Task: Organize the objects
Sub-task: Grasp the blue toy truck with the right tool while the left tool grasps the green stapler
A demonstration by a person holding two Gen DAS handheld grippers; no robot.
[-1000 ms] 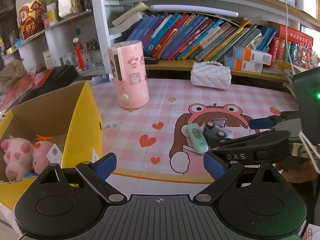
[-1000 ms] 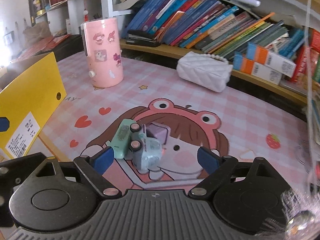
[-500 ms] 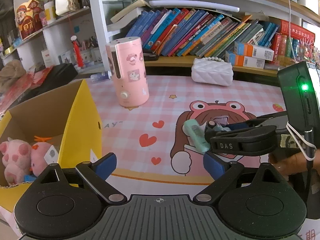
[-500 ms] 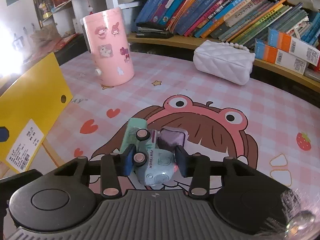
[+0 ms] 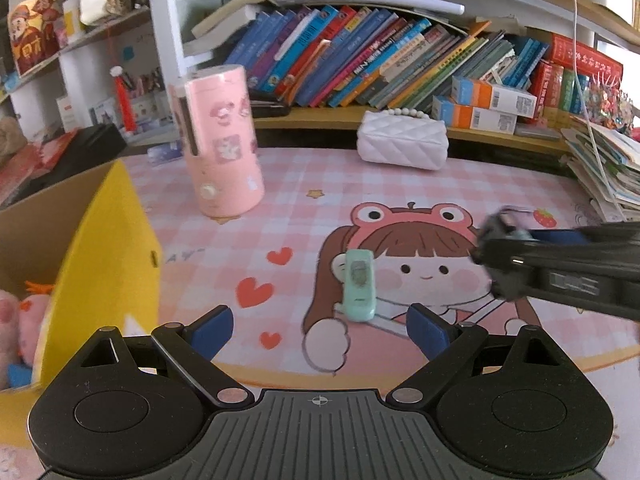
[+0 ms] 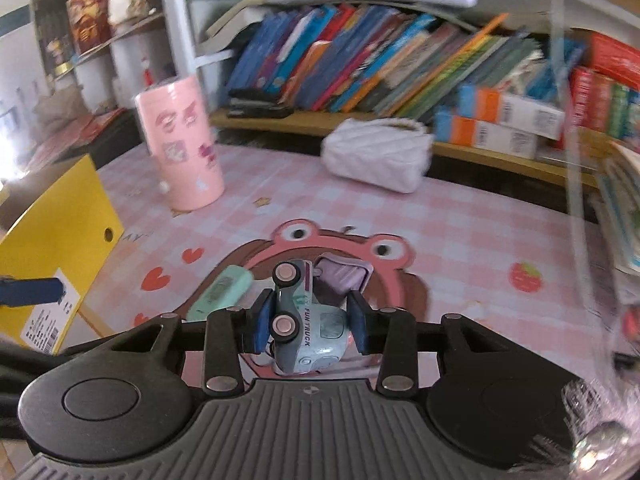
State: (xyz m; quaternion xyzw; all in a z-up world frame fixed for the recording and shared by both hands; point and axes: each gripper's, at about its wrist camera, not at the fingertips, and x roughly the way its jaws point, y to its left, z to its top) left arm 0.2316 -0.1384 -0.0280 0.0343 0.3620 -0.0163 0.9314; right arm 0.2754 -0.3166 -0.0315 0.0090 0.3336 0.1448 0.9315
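Note:
My right gripper (image 6: 310, 326) is shut on a pale blue toy truck (image 6: 306, 320) and holds it lifted above the pink mat, with a small purple object (image 6: 344, 276) riding behind it. A mint green device (image 5: 359, 284) lies on the mat; it also shows in the right wrist view (image 6: 222, 290), left of the truck. My left gripper (image 5: 318, 330) is open and empty, just short of the mint device. The right gripper (image 5: 560, 268) shows blurred at the right of the left wrist view. A yellow cardboard box (image 5: 108, 264) with pink plush toys (image 5: 16, 328) stands at the left.
A pink cylinder with stickers (image 5: 218, 148) stands at the back left of the mat. A white quilted purse (image 5: 402, 144) lies by the bookshelf (image 5: 380, 72). A stack of papers (image 5: 604, 168) is at the right edge.
My right gripper closed on the toy truck and lifted it up and to the right, off the mat. The mint device stays on the mat. My left gripper stayed open.

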